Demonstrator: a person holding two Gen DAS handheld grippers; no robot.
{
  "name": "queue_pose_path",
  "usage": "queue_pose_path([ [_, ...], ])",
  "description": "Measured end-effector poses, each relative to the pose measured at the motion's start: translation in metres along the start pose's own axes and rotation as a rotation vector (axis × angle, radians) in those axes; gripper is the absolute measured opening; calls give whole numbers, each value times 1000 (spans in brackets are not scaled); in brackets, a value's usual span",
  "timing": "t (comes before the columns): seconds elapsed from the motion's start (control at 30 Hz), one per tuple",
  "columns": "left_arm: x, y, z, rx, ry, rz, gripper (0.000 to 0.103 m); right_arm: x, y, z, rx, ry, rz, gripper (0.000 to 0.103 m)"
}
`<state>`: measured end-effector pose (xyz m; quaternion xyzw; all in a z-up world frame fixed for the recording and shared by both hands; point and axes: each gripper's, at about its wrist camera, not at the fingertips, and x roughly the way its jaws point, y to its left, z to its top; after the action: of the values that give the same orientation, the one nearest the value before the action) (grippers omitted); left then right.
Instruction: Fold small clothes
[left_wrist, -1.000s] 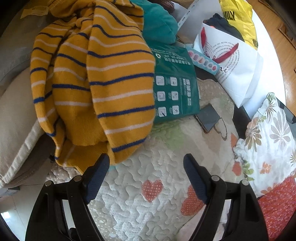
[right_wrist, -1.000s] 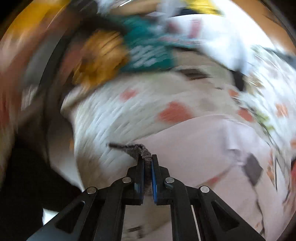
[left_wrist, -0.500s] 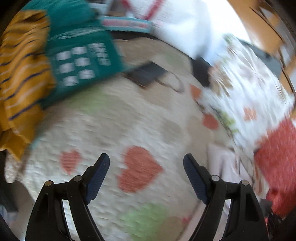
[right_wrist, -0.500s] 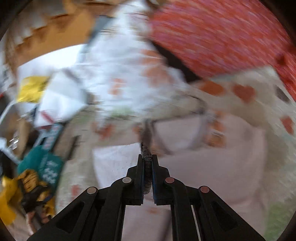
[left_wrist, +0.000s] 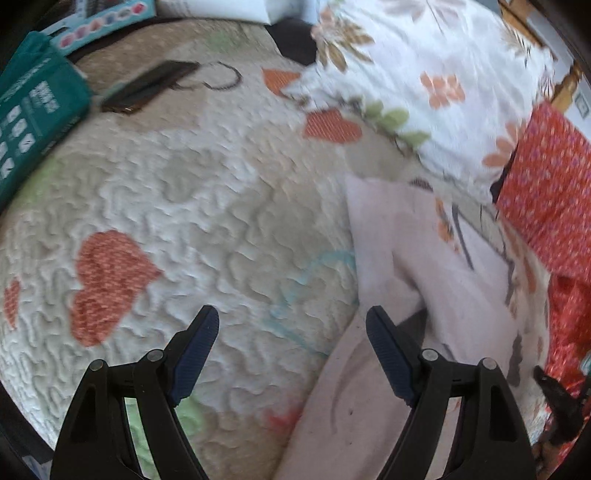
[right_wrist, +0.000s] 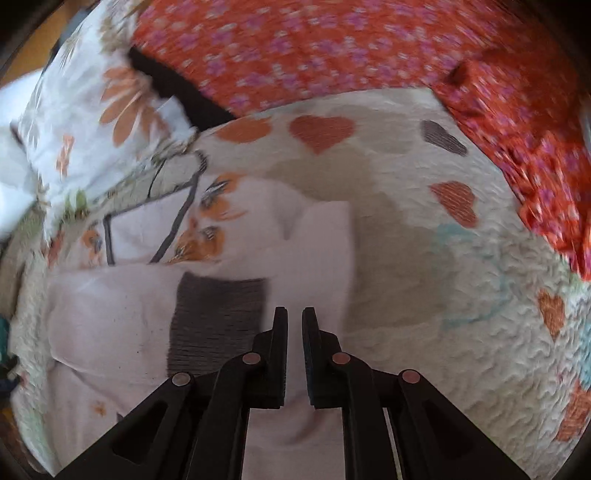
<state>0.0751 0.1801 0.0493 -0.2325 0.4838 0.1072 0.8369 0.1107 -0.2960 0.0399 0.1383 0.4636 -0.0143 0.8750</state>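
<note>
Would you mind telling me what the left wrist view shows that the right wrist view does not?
Only the left wrist view shows the green bag, the dark phone and the wide-open left gripper. Only the right wrist view shows the garment's grey ribbed cuff clearly and the right gripper, its jaws a narrow gap apart and holding nothing. Both show the pale pink garment, the heart-print quilt, the floral pillow and the red cloth.

Ahead of my left tongs (left_wrist: 288, 332) the heart-print quilt (left_wrist: 207, 206) lies bare, so I can pass forward freely until the phone (left_wrist: 147, 86) and green packet (left_wrist: 33, 114) at the far left. To the right the pale garment (left_wrist: 424, 236), floral pillow (left_wrist: 424, 74) and red cloth (left_wrist: 546, 184) block me. My right tongs (right_wrist: 294, 321) have open quilt on their right, with the red cloth walling in the far edge.
</note>
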Motion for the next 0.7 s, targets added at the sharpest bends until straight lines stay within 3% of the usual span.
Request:
queue_pose_path([
  [0.1, 20, -13, 1, 45, 29, 15, 81, -16, -13, -6, -2, -6, 62, 42],
  [0.27, 52, -29, -5, 120, 59, 70, 80, -21, -15, -21, -45, -8, 114, 45],
  [0.33, 49, -40, -8, 187, 34, 133, 55, -18, -10, -20, -59, 6, 126, 45],
  [0.37, 48, -43, -8, 209, 31, 177, 22, -18, -6, -19, -72, 6, 129, 45],
  [0.4, 47, -45, -9, 235, 22, 260, 8, -18, -2, -18, -82, 1, 133, 45],
  [0.5, 46, -37, -8, 221, 8, 311, 8, -17, 8, -14, -96, -15, 194, 46],
  [0.57, 47, -28, -7, 181, 34, 259, 9, -6, 18, -12, -109, 3, 203, 48],
  [0.63, 43, -21, -7, 142, 45, 211, 17, 10, 28, -11, -123, 13, 158, 49],
  [0.7, 37, -16, -8, 114, 40, 160, 37, 25, 33, -12, -129, 41, 138, 51],
])
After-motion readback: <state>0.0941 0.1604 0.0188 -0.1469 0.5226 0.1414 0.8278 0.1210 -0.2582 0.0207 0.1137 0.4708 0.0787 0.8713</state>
